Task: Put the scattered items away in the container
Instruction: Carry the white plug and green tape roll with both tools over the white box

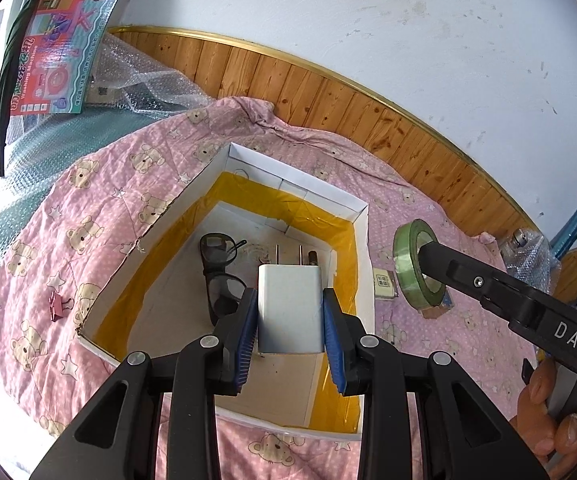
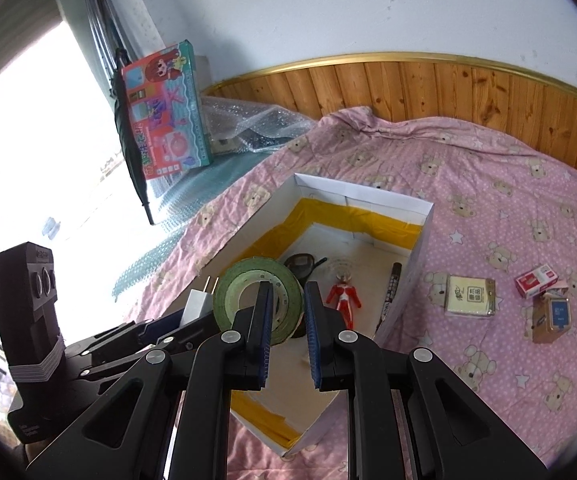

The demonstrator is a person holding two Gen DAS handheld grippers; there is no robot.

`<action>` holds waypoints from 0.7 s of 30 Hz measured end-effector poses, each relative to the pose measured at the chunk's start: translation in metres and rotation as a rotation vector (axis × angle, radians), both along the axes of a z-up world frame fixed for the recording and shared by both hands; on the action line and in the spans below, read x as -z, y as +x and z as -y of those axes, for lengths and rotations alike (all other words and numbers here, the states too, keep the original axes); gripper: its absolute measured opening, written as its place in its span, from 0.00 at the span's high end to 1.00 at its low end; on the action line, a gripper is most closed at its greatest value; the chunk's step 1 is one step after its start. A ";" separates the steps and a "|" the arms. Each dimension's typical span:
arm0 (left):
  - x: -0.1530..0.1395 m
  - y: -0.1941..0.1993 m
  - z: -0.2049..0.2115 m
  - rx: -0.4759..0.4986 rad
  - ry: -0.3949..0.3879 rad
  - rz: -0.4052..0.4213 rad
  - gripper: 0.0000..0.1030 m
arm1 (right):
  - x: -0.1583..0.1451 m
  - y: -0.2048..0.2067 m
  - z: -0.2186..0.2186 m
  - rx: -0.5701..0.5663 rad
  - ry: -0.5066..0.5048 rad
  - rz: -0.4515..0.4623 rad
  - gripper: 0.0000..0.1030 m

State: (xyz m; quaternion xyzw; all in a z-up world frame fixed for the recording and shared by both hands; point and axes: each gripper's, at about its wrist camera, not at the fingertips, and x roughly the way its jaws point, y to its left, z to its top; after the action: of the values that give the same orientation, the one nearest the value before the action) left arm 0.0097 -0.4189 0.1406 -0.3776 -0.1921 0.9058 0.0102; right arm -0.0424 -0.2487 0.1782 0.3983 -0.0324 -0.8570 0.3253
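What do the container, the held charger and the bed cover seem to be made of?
The container looks like white cardboard, its frayed left edge showing brown board, lined with glossy yellow tape. The charger, clamped in the left gripper, looks like smooth matte white plastic with two metal prongs. The bed cover looks like quilted printed cotton, though the fibre is uncertain.

wall (image 2: pixel 328 8): white, marked; wood panel (image 2: pixel 448 84): brown with gold edge; bed cover (image 2: pixel 488 208): pink with bears; window (image 2: pixel 28 140): very bright
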 end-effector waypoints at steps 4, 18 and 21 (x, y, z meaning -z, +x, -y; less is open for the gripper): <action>0.000 -0.005 0.005 -0.008 0.002 0.007 0.68 | 0.000 -0.006 0.006 -0.011 -0.004 0.009 0.84; 0.014 -0.024 0.020 -0.037 0.024 0.078 0.68 | 0.013 -0.039 0.017 -0.025 -0.007 0.068 0.84; 0.018 -0.030 0.018 -0.027 0.027 0.098 0.68 | 0.021 -0.048 0.019 -0.023 -0.006 0.095 0.84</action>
State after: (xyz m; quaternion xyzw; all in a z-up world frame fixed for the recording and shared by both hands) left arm -0.0202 -0.4374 0.1224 -0.4188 -0.2094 0.8836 -0.0062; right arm -0.0909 -0.2680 0.1573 0.4380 -0.0457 -0.8331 0.3346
